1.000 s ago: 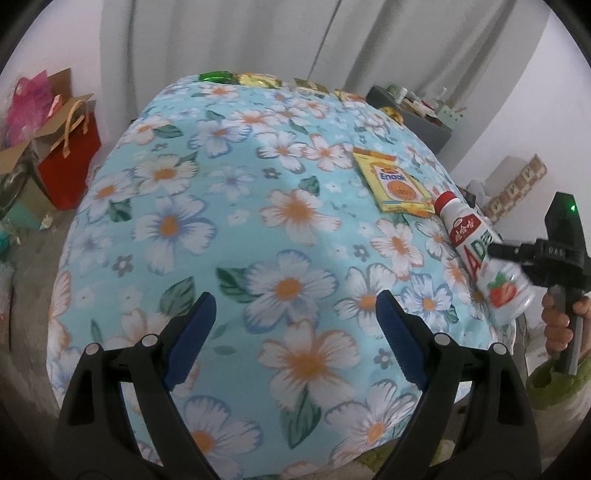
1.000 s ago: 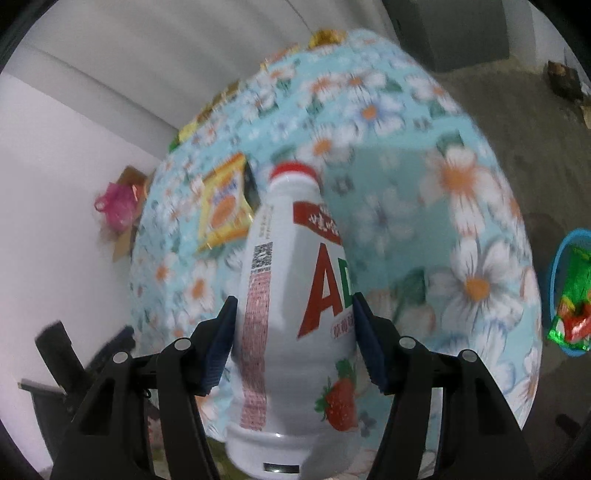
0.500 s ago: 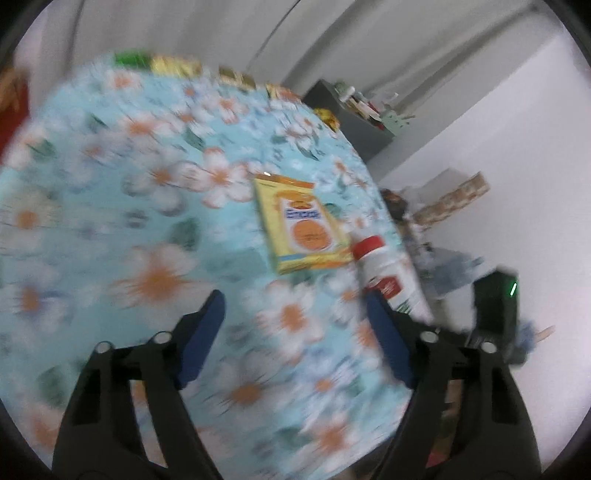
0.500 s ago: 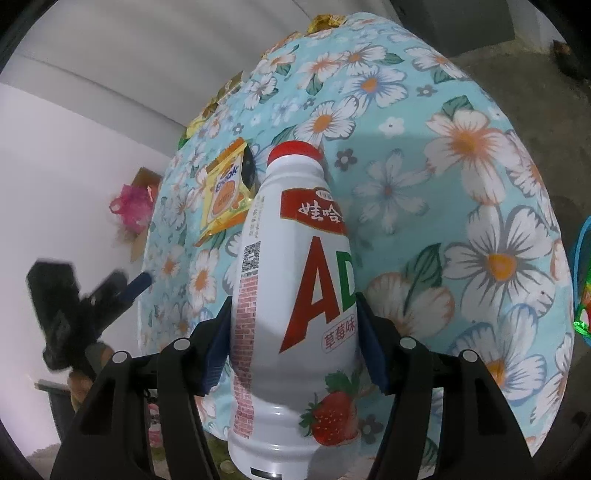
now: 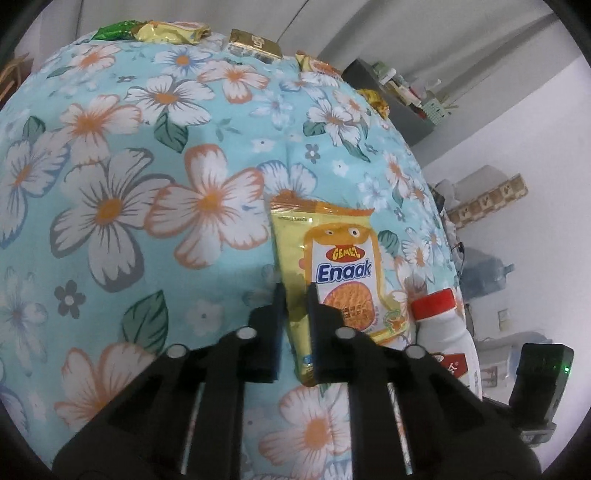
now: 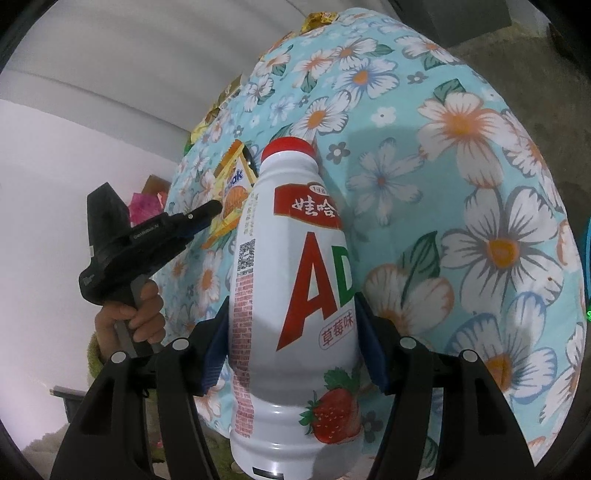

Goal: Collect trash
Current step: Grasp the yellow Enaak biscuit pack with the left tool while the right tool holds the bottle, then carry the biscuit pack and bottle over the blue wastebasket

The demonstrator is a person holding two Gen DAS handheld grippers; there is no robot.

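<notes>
The floral cloth (image 5: pixel 155 206) over the tabletop fills most of what I see from both wrists. On my right hand-held gripper (image 6: pixel 291 343), the blue pads are pressed against either side of a white drink bottle (image 6: pixel 295 295) with a red cap, held fast with the cap pointing away from me; its base is cut off at the bottom edge of the right wrist view. My left hand-held gripper (image 5: pixel 295 299) has its fingers drawn narrow onto the near left edge of the yellow Enaak snack packet (image 5: pixel 340 269), which lies on the cloth just left of the bottle. I cannot tell whether the packet has lifted clear of the cloth. Along the far edge of the cloth sit several small wrappers (image 5: pixel 170 29), green and gold, too small and distorted to read.
</notes>
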